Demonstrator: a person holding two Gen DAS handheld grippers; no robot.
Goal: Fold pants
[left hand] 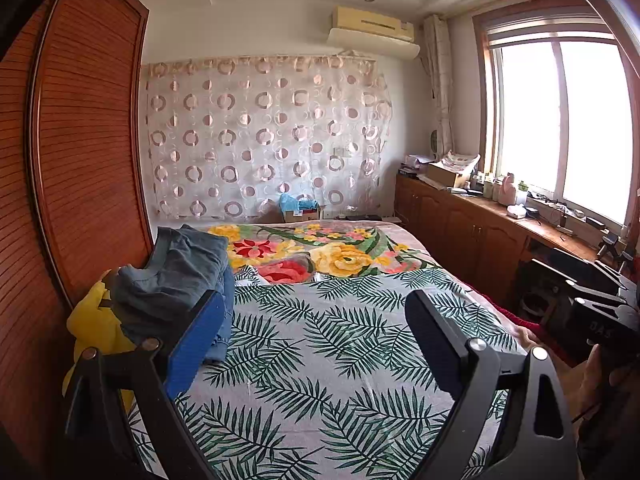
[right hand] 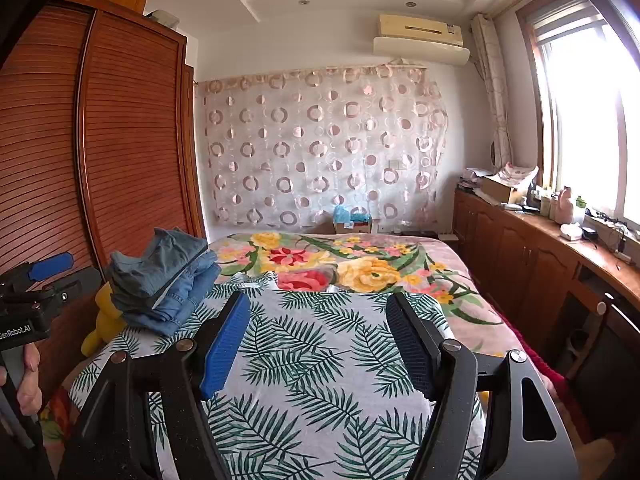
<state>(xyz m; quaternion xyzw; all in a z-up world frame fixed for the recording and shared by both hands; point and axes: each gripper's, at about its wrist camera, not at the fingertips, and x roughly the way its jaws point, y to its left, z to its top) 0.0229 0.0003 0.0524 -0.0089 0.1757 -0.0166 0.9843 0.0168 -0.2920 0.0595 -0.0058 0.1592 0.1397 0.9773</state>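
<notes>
Left wrist view, progress: folded pants (left hand: 180, 280) sat in a stack at the bed's left edge by the wardrobe (left hand: 80, 152), on top of a yellow item (left hand: 94, 328). Leaf-print sheet (left hand: 328, 344) on the bed was bare in front; no unfolded pair showed. Judged either finished or between pairs.
Left wrist view, tongs: left tongs (left hand: 316, 340) spread wide, nothing between, touching nothing, above the sheet.
Right wrist view, progress: same denim stack (right hand: 168, 280) at left, neat, well apart from the right tongs. Floral blanket (right hand: 340, 264) beyond the sheet.
Right wrist view, tongs: right tongs (right hand: 320, 344) spread, empty, over the sheet. A hand (right hand: 24, 380) gripped the other handle at far left.
</notes>
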